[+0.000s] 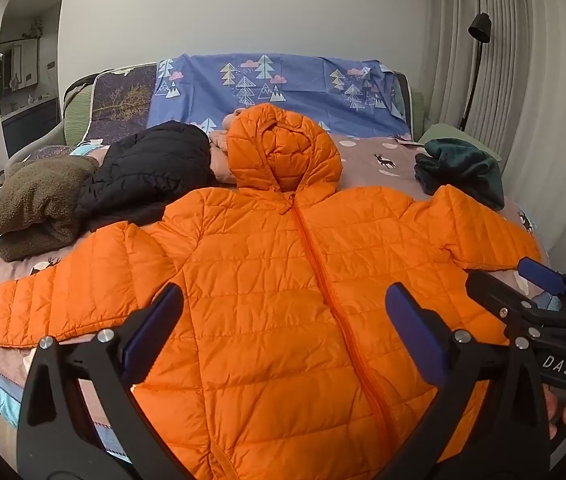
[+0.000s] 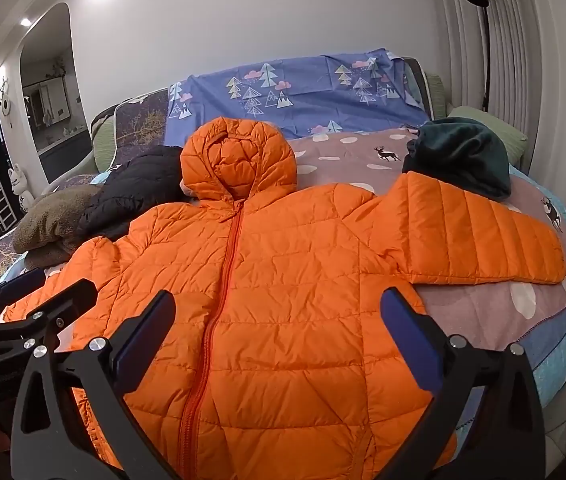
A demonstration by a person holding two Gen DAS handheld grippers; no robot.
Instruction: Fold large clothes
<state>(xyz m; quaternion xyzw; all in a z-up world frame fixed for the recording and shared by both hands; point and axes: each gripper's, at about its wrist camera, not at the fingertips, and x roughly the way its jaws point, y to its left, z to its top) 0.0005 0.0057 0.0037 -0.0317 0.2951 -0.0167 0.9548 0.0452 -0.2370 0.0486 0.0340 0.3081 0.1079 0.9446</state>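
Left gripper (image 1: 283, 332): jaws spread wide, blue pads (image 1: 411, 332) bare, nothing gripped. Right gripper (image 2: 279, 340): same condition, jaws fully apart, pads (image 2: 407, 340) holding nothing. Both hover above the lower front of the orange jacket (image 1: 283, 280); contact with the fabric cannot be confirmed. In the left wrist view the right gripper (image 1: 523, 284) appears at the jacket's right edge, also released.

Jacket description: quilted puffer type, bright orange, hooded, zipper (image 2: 219, 300) closed along the full front. It lies face up and flat on the bed (image 2: 483, 304), hood (image 2: 239, 160) toward the headboard, both sleeves spread outward from the body. The right sleeve (image 2: 479, 240) lies straight out across the deer-print cover.

Position relative to the jacket: the left gripper's jaws straddle the jacket's left half and the zipper; the right gripper's jaws span its right half, the zipper just inside the left finger.

Beyond the jacket's left shoulder lie a black puffer garment (image 1: 147, 168) and, further out, a brown fleece garment (image 1: 39, 204). Beyond its right shoulder rests a dark green garment (image 2: 463, 156), touching the right sleeve. Behind the hood hangs a blue tree-print sheet (image 1: 283, 80).
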